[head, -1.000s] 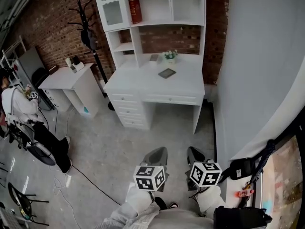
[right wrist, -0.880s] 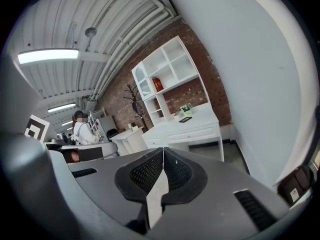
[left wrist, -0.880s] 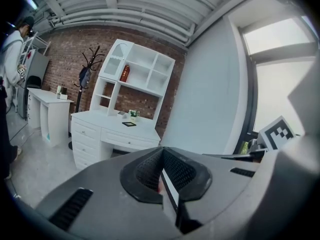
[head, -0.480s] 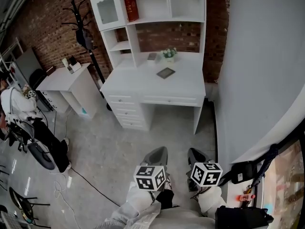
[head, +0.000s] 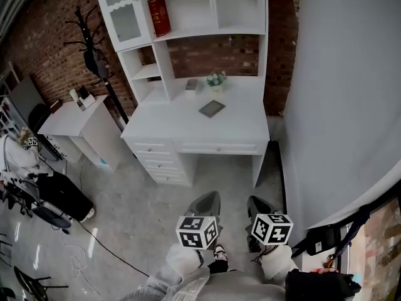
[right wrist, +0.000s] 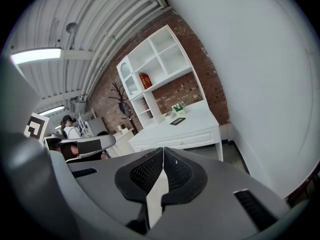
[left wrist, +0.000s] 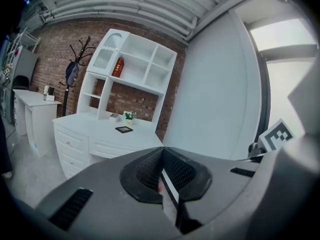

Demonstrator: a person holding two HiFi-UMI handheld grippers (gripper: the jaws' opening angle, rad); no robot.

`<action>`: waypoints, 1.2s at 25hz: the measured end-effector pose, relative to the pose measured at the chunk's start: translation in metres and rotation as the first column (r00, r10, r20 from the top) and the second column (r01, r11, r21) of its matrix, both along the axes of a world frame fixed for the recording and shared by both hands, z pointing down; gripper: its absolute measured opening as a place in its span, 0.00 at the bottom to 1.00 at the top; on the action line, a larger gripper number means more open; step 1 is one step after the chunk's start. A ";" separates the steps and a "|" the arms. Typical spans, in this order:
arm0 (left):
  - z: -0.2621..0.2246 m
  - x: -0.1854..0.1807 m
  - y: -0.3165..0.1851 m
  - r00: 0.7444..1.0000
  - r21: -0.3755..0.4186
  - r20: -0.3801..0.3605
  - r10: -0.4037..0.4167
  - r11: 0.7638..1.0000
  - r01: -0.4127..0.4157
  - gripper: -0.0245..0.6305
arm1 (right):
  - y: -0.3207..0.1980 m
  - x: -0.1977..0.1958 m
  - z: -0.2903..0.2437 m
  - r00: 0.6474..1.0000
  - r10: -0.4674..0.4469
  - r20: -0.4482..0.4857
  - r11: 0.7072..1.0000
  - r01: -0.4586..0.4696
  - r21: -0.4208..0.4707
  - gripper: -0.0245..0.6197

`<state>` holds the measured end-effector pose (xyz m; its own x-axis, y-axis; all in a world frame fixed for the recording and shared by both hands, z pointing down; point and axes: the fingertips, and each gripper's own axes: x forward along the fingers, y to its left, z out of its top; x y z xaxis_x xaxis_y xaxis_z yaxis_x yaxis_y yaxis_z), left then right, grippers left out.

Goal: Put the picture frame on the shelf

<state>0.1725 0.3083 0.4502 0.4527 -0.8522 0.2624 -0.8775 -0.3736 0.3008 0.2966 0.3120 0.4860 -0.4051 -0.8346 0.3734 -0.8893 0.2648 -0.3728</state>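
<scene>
A small dark picture frame (head: pixel 212 108) lies flat on the white desk (head: pixel 182 127), also seen as the frame (left wrist: pixel 123 129) and the frame (right wrist: pixel 177 121). Above the desk stands the white shelf unit (head: pixel 188 8) with a red book (head: pixel 158 8) in one cubby. My left gripper (head: pixel 207 202) and right gripper (head: pixel 255 204) are held low near the body, well short of the desk. Both are shut and hold nothing; in each gripper view the jaws meet at the tips.
A small flower pot (head: pixel 216 79) and a little card (head: pixel 192 84) stand at the desk's back. A side table (head: pixel 72 115) and a coat rack (head: pixel 94 55) are at the left. A person (head: pixel 15 158) sits at far left. A grey wall (head: pixel 338 93) runs along the right.
The desk and shelf have grown larger and shifted left and down in the head view: I have moved closer. Both grippers keep their place and stay shut.
</scene>
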 end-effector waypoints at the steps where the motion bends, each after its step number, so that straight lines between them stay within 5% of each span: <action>1: -0.001 -0.002 -0.012 1.000 0.002 0.001 0.003 1.000 -0.003 0.05 | -0.012 -0.002 0.000 1.000 0.003 0.000 1.000 -0.003 0.000 0.08; 16: 0.010 -0.040 -0.143 1.000 -0.013 -0.021 0.013 1.000 -0.013 0.05 | -0.141 -0.045 0.009 1.000 0.011 -0.015 1.000 -0.011 -0.028 0.08; 30: 0.023 -0.060 -0.186 0.999 -0.044 -0.046 0.013 0.999 -0.015 0.05 | -0.187 -0.058 0.016 0.999 0.027 -0.043 0.998 -0.030 -0.059 0.08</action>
<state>0.1130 0.1222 0.4733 0.4767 -0.8337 0.2786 -0.8574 -0.3710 0.3568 0.2386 0.1250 0.5020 -0.3645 -0.8211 0.4393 -0.9113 0.2176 -0.3494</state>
